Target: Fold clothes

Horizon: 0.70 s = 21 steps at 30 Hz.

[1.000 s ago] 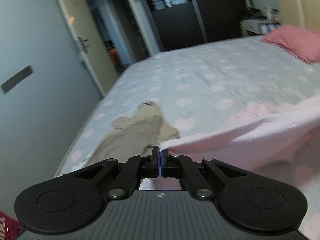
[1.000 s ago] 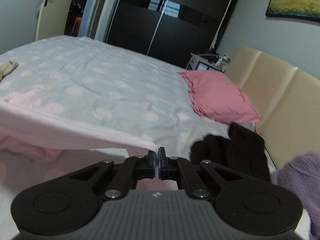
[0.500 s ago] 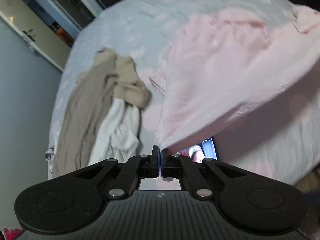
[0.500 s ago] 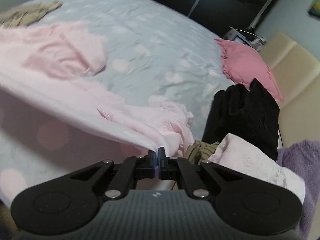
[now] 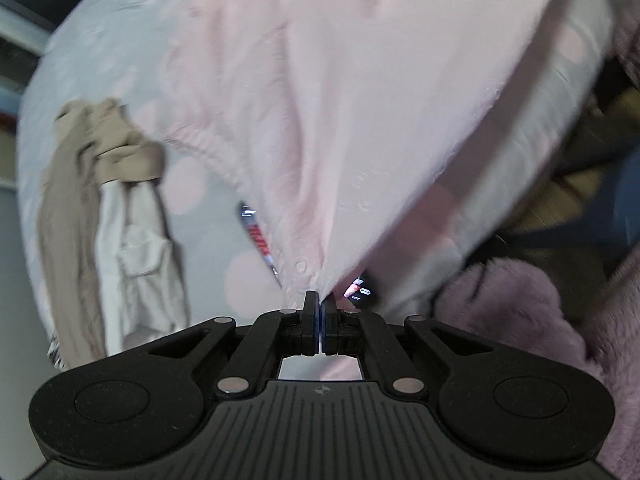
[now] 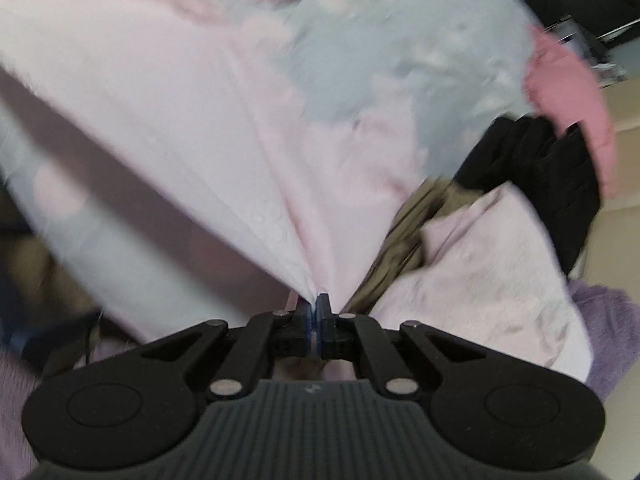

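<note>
Clearly, the left tongs (image 5: 320, 307) and the right tongs (image 6: 316, 309) were each clamped tight on a corner of the pink garment (image 5: 360, 80), which fanned out from both grips and draped down toward the dotted bed (image 5: 120, 40). This looked like the spreading step, ahead of any fold. Next, the cloth wanted laying flat on bare bedding, between the beige clothes (image 5: 72, 184) and the black garment (image 6: 540, 168).
</note>
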Each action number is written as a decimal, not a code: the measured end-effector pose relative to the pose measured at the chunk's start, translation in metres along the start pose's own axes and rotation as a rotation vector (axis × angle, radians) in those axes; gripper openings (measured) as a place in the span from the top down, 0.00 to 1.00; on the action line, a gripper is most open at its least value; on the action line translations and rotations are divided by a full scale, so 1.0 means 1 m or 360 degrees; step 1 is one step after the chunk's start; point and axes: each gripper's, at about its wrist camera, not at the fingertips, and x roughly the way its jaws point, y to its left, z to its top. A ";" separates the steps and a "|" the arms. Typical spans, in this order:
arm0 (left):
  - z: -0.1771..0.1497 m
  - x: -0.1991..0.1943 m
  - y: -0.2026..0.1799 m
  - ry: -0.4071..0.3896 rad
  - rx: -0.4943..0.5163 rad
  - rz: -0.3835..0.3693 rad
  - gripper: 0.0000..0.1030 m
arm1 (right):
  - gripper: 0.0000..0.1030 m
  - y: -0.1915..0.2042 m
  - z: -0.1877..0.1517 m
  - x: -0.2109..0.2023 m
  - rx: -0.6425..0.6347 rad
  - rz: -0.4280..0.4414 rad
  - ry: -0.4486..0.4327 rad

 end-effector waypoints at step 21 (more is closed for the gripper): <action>0.029 -0.013 0.078 -0.0424 -0.0606 -0.0350 0.54 | 0.67 0.001 0.033 -0.013 0.0016 0.0235 -0.0088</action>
